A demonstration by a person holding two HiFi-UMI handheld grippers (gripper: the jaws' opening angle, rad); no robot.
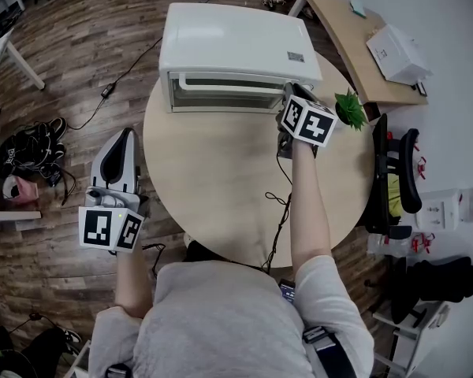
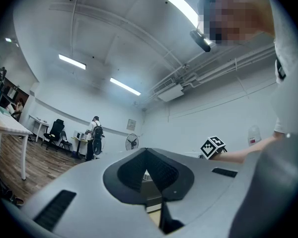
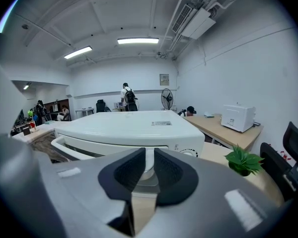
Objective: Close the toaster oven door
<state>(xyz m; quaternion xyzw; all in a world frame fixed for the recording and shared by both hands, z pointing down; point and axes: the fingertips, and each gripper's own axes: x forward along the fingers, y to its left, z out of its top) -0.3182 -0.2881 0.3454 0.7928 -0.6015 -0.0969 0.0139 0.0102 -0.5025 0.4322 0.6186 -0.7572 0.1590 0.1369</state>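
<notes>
A white toaster oven (image 1: 236, 42) stands at the far side of a round wooden table (image 1: 213, 179). In the right gripper view the oven (image 3: 139, 125) fills the middle, and its door handle (image 3: 69, 145) stands slightly out from the body at the left. My right gripper (image 1: 292, 97) is at the oven's front right corner. There its jaws (image 3: 149, 155) stand close together, with the white right end of the handle filling the narrow gap. My left gripper (image 1: 126, 135) hangs off the table's left edge, above the floor. Its pads (image 2: 147, 152) meet at the tips and hold nothing.
A small green plant (image 1: 349, 109) sits on the table just right of my right gripper. A black cable (image 1: 280, 203) trails across the table top. A black chair (image 1: 398, 172) and a long desk with a white box (image 1: 394, 53) are at the right. Shoes (image 1: 31, 152) lie on the floor at left.
</notes>
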